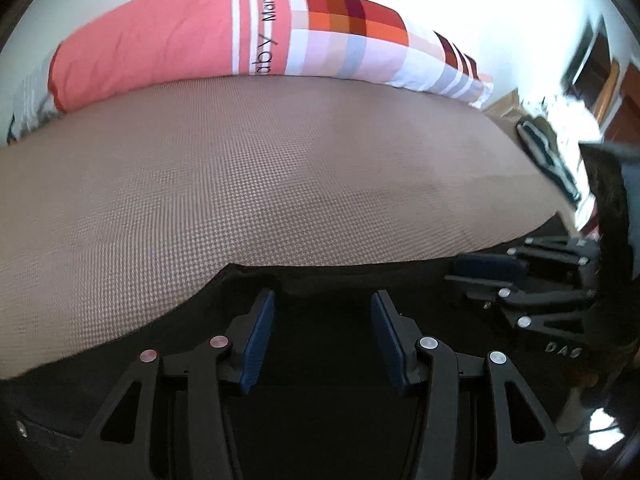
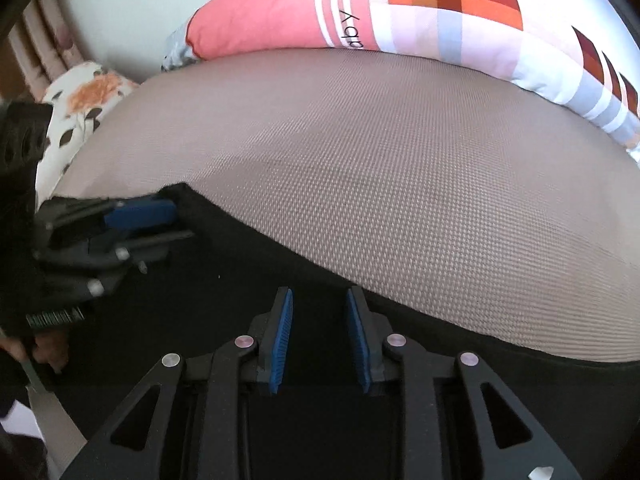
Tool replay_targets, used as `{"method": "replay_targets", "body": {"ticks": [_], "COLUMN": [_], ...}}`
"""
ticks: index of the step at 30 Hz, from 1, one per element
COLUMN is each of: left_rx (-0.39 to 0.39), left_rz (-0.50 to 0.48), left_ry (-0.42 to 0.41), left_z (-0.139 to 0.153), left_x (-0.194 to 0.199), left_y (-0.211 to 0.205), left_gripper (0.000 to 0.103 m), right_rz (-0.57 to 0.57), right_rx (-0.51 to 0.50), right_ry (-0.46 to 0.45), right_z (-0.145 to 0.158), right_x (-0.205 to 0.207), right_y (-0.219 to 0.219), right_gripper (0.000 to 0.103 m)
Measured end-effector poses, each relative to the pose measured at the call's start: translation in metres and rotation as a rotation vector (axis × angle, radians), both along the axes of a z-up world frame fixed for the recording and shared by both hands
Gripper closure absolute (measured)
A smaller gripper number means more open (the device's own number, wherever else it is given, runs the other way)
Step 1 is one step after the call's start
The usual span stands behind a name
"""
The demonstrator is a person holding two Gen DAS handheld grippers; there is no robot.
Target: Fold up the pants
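The bed (image 1: 280, 168) beyond the black pants (image 2: 240, 300) is being left bare for passing. Its far edge is being blocked by a long patterned pillow (image 1: 168, 44).

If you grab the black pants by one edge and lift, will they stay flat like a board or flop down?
Probably flop. The black pants lie limp and flat on the bed cover, their edge curving softly, so they look like thin, light cloth. They would likely drape, and might slide on the cover if pushed.
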State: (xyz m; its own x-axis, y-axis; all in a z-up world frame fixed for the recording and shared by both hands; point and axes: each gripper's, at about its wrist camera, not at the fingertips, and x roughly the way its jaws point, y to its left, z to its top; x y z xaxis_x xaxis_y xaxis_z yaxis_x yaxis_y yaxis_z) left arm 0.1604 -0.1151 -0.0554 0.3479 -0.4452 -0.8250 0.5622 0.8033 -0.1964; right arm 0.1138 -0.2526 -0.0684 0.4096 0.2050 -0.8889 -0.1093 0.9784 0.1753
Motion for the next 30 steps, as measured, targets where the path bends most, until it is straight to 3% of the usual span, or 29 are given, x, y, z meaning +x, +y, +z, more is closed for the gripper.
{"method": "replay_targets", "body": {"ticks": [8,14,24,30], "left_rx": [0.020,0.082,0.079,0.058], "left_rz": [0.003,0.032,0.085,0.121], "left_ry": [-0.020,-0.013,-0.069,-0.019], "left_z": [0.013,-0.003,-0.007,-0.002], "left_x": [-0.032,-0.060,-0.071,-0.075], "left_y": [0.011,0.032,0.040,0.049], "left_gripper": [0.051,0.051,0.051,0.051], "right_rz": [-0.015,-0.032,-0.191,-0.294], "right_rx": [-0.006,-0.082,-0.093,-0.097], "right_ry": [-0.030,-0.006,0.019,0.056], "right_z": [0.017,0.012,0.002,0.008], "right_x": [-0.016,-0.044,-0.087,-0.122], "right_y": [-0.006,-0.028,-0.117,-0.181], "right_gripper": [0.076,0.077,0.080,0.075]}}
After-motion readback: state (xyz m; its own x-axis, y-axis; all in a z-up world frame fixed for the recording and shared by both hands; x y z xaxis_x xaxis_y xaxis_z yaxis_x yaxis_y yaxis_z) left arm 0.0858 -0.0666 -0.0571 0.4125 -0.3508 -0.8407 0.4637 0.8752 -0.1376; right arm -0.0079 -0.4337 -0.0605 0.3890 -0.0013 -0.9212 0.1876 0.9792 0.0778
